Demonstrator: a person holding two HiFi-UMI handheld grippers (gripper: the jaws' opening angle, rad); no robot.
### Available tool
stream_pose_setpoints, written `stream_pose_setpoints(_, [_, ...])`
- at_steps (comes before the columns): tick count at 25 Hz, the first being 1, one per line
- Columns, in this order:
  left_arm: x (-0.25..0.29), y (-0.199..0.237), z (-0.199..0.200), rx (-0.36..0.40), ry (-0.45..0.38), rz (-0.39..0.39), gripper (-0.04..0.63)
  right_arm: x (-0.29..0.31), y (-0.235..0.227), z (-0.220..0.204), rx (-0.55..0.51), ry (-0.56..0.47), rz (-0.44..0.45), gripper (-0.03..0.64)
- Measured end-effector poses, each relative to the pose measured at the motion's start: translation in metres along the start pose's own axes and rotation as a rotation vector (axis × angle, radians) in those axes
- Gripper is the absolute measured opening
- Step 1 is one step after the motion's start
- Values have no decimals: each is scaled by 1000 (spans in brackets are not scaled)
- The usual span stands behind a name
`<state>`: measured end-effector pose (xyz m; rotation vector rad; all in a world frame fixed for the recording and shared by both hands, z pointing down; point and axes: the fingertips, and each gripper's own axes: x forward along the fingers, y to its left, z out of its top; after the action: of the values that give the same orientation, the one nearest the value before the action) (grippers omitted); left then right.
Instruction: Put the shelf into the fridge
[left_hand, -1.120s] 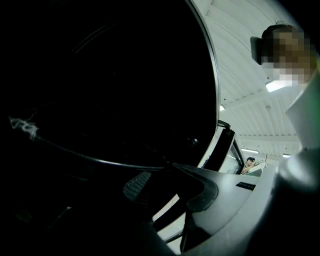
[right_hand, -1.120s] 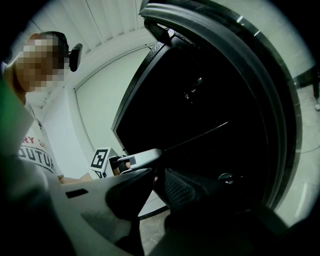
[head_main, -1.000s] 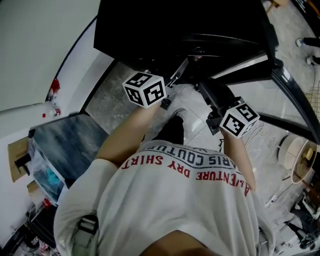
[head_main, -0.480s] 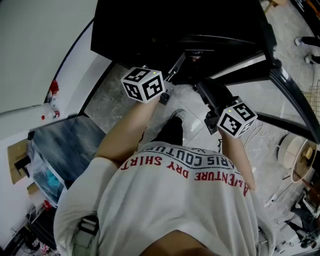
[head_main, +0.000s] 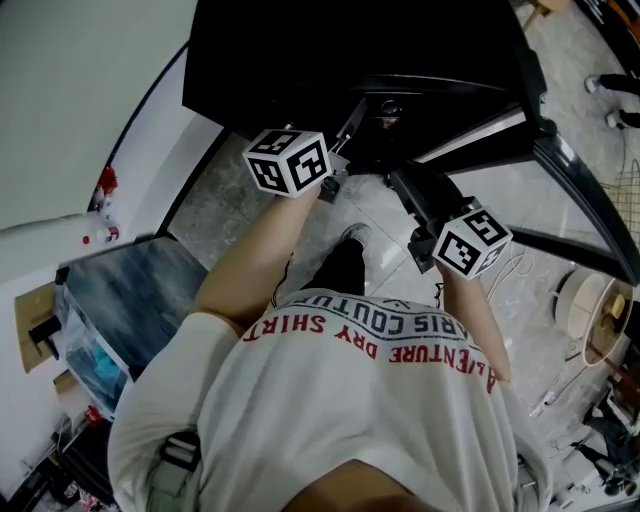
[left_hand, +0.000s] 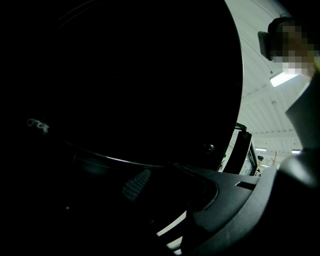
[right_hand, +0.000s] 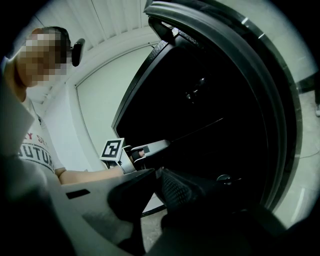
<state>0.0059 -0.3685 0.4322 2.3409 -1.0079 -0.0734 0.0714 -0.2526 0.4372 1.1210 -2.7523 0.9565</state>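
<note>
The black fridge (head_main: 300, 50) stands open in front of me, its inside very dark. The shelf shows only as a thin pale edge (head_main: 440, 85) lying across that dark inside; the same edge (right_hand: 200, 127) appears in the right gripper view. My left gripper (head_main: 343, 135) reaches into the fridge mouth at the shelf's front. Its jaws are opening, with a lit gap between them, and I cannot tell whether the shelf edge (left_hand: 110, 159) is in that gap. My right gripper (head_main: 400, 182) hangs just outside the fridge, its jaws closing to a narrow gap with nothing seen between them.
The fridge door (head_main: 575, 170) swings out to the right, close beside my right gripper. A dark bin with clutter (head_main: 100, 320) sits at the left, a pale round reel (head_main: 590, 305) and cables at the right. My legs stand on the tiled floor (head_main: 210, 200).
My left gripper has moved forward, farther into the fridge mouth. The right gripper has stayed almost still.
</note>
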Motion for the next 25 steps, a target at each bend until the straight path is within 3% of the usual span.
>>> stream_pose_setpoints(11, [-14, -5, -10, 8, 29, 15, 144, -13, 8, 8, -13, -18, -3, 40])
stream_pose_setpoints(15, [-34, -17, -22, -11, 85, 13, 144, -20, 21, 21, -35, -47, 5, 37])
stream_pose_setpoints(18, [-57, -38, -29, -6, 117, -29, 128, -27, 32, 26, -34, -69, -3, 34])
stream_pose_setpoints(25, [-119, -108, -26, 25, 100, -153, 60, -56, 75, 34, -78, -106, 30, 29])
